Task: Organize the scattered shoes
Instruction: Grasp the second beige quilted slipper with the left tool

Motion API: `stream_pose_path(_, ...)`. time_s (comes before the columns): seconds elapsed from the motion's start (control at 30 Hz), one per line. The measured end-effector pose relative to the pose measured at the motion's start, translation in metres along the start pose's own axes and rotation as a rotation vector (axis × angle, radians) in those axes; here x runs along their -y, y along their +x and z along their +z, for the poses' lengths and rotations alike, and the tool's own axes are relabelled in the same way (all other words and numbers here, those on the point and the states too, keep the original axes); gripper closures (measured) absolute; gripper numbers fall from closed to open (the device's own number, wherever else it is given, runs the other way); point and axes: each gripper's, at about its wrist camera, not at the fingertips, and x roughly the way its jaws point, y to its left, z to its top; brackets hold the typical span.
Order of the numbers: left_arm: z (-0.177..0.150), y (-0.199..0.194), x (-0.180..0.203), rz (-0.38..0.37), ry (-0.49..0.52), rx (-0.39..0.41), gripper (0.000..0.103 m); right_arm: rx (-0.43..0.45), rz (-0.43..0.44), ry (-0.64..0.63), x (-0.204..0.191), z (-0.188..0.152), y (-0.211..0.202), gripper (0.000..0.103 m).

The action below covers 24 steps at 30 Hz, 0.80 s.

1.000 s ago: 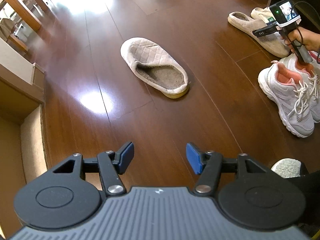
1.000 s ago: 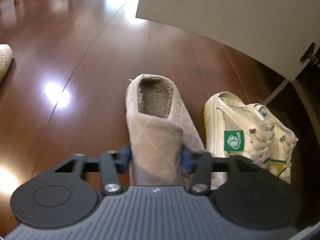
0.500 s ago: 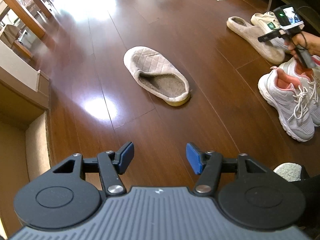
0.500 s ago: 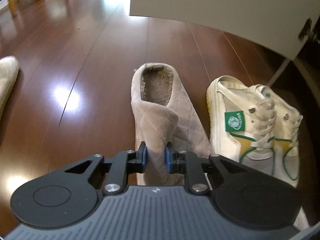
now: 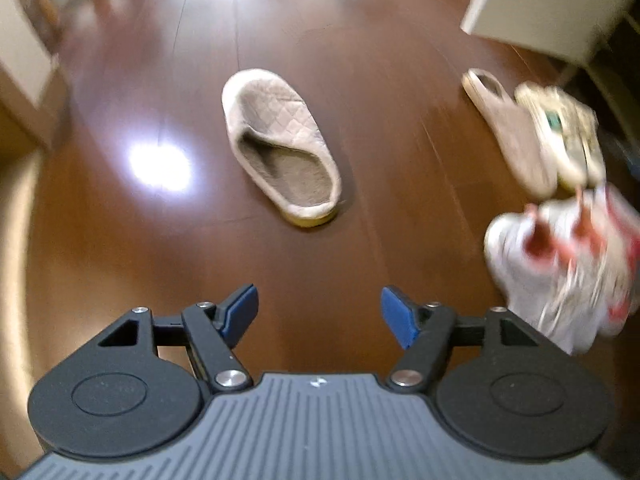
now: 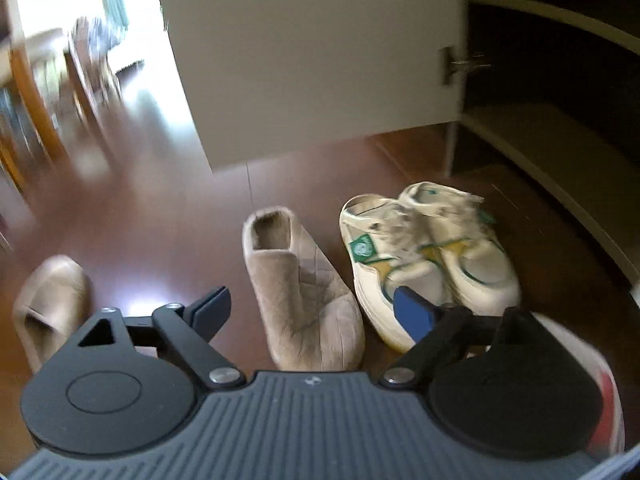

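A beige quilted slipper (image 5: pixel 282 148) lies alone mid-floor, ahead of my open, empty left gripper (image 5: pixel 318 314). Its mate (image 6: pixel 302 290) lies on the floor beside a pair of cream sneakers with green logos (image 6: pixel 428 256); both also show blurred in the left wrist view, the mate (image 5: pixel 508 132) and the sneakers (image 5: pixel 564 132). My right gripper (image 6: pixel 312 312) is open and empty, raised above and behind the mate slipper. The lone slipper shows at the left of the right wrist view (image 6: pixel 50 308). A white-and-pink sneaker pair (image 5: pixel 568 264) lies at the right.
A white cabinet door (image 6: pixel 312 60) stands open beyond the shoes, with a dark cabinet shelf (image 6: pixel 560 152) to its right. Wooden chair and table legs (image 6: pixel 36 100) stand at the far left. A beige step or box edge (image 5: pixel 24 64) borders the floor's left side.
My right gripper has opened, let go of the mate slipper, and pulled back and up. My left gripper has swung toward the lone slipper; the view is motion-blurred.
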Motion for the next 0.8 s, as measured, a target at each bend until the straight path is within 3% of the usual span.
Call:
stream_pose_path(0.1,0.029,0.041,0.0,0.015,-0.139,0.056,0.033,-0.003,-0.007,0.052,0.012,0.0,-0.05,0.015)
stream_pose_path(0.2,0.063,0.087,-0.008,0.025,-0.29,0.118,0.033,-0.003,-0.024,0.056,0.019,-0.001,-0.052,0.014)
stream_pose_path(0.3,0.08,0.128,-0.027,0.043,-0.445,0.185,0.033,-0.016,-0.027,0.052,0.023,-0.004,-0.027,0.014)
stream_pose_path(0.4,0.082,0.16,-0.051,0.043,-0.631,0.201,0.034,-0.03,-0.015,0.047,0.024,-0.002,-0.006,0.014)
stream_pose_path(0.5,0.073,0.184,-0.079,-0.007,-0.848,0.273,0.034,-0.05,-0.012,0.024,0.021,0.001,0.016,0.014)
stream_pose_path(0.63,0.069,0.196,-0.091,-0.032,-0.922,0.36,0.033,-0.074,-0.016,-0.004,0.015,0.003,0.036,0.013)
stream_pose_path(0.7,0.073,0.2,-0.091,-0.047,-0.893,0.387,0.037,-0.078,-0.012,-0.013,0.011,0.003,0.039,0.013)
stream_pose_path(0.73,0.076,0.203,-0.091,-0.061,-0.865,0.388,0.064,-0.081,-0.012,-0.015,0.011,0.002,0.04,0.013)
stream_pose_path(0.77,0.086,0.21,-0.09,-0.1,-0.784,0.367,0.098,-0.086,-0.012,-0.015,0.011,0.0,0.041,0.013)
stream_pose_path(0.8,0.095,0.21,-0.084,-0.114,-0.663,0.365,0.097,-0.091,-0.011,-0.014,0.011,-0.001,0.042,0.013)
